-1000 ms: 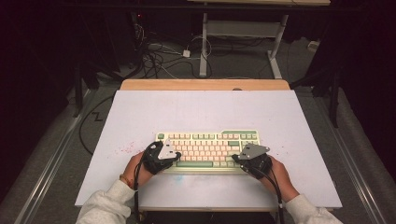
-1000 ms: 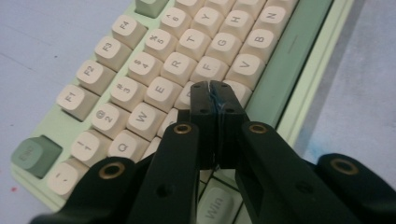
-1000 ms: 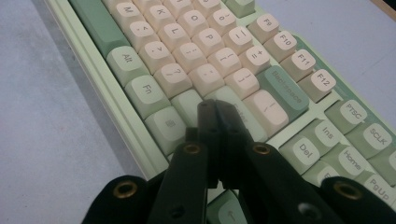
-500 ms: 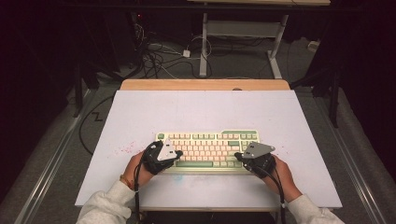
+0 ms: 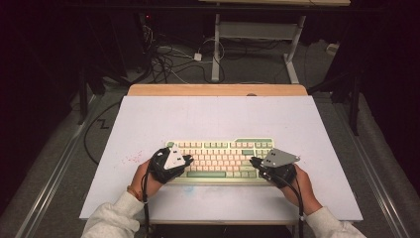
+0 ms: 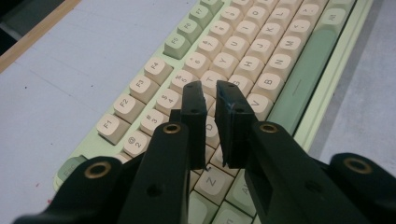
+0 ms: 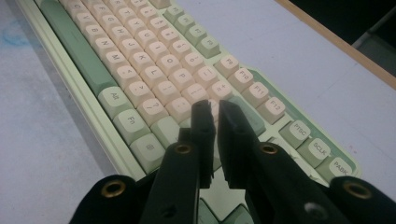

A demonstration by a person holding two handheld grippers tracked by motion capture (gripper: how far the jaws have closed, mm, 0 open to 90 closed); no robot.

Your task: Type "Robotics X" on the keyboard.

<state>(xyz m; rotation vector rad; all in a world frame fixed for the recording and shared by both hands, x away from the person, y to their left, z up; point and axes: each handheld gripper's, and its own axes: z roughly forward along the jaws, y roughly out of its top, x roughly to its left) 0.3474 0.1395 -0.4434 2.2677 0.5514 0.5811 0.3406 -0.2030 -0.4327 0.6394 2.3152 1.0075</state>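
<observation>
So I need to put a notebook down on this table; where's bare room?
The widest bare patch is the white mat between the keyboard and the wooden far edge. Strips left and right of the keyboard are also bare. The near side is crowded: the left gripper and right gripper hover over the keyboard's ends.

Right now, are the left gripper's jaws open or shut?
Open, just barely: the left gripper shows a narrow gap with nothing in it, above the keyboard. The jaws have just been opening.

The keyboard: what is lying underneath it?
The keyboard lies flat on a pale sheet that covers a wooden table. The patch of sheet directly beneath the keyboard is covered, so anything there cannot be seen.
</observation>
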